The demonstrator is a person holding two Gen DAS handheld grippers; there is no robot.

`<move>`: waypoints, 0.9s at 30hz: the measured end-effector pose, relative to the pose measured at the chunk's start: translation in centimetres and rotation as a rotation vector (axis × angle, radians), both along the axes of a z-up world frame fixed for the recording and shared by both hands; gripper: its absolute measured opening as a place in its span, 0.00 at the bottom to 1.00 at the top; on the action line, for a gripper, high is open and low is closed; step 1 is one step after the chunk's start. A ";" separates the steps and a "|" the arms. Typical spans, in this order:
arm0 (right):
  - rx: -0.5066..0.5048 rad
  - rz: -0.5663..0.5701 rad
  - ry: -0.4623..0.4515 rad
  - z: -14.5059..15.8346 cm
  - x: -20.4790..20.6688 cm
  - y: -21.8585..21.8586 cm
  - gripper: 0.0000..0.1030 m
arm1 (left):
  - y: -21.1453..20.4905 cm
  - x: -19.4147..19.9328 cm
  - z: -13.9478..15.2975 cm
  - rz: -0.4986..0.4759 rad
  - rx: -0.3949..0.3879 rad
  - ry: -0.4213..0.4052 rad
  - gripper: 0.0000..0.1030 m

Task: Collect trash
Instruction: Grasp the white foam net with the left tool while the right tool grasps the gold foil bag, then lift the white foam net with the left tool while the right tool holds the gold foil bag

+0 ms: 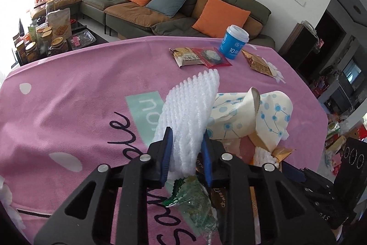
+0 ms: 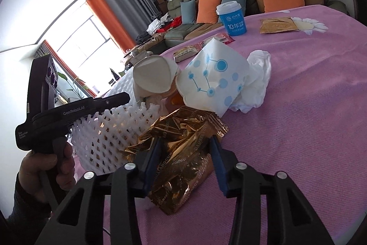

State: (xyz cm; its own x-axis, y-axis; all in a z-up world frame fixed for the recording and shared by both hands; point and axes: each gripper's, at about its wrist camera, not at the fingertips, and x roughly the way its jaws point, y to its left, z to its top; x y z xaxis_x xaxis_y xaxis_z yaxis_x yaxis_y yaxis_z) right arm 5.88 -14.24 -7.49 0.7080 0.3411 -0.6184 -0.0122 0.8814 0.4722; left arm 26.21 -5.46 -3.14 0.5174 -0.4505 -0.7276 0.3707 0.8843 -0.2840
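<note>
Two grips holding: you are clamping left gripper (image 1: pixel 185 153) on white foam net (image 1: pixel 188 107), right gripper (image 2: pixel 185 160) on gold wrapper (image 2: pixel 181 153); keeping squeeze firm, lifting slowly off pink cloth (image 2: pixel 309 118).

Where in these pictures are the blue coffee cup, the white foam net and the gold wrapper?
blue coffee cup (image 2: pixel 232 20): right wrist view, on its printed blue side.
white foam net (image 1: pixel 183 111): left wrist view, on its ribbed middle.
gold wrapper (image 2: pixel 183 153): right wrist view, on its crinkled foil centre.

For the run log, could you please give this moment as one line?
left gripper: shut on foam net | right gripper: shut on gold wrapper | blue cup: upright
</note>
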 end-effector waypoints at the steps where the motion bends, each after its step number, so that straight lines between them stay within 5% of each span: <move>1: 0.013 -0.001 0.002 -0.1 0.0 -0.2 0.30 | 0.1 -0.1 0.0 0.004 -0.003 -0.003 0.20; 9: 0.057 0.015 -0.037 0.3 0.0 -0.9 0.17 | 2.1 -1.2 1.8 0.036 -0.065 -0.059 0.16; 27: -0.036 -0.023 -0.125 3.0 -0.8 -2.3 0.15 | 7.4 -2.9 5.4 0.102 -0.179 -0.152 0.17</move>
State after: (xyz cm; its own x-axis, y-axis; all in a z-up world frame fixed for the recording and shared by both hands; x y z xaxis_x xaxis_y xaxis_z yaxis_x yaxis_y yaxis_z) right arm 5.04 -16.50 -4.46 0.7878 0.3030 -0.5363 -0.0482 0.8983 0.4367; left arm 23.29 1.91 2.28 0.6638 -0.5050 -0.5516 0.3328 0.8600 -0.3869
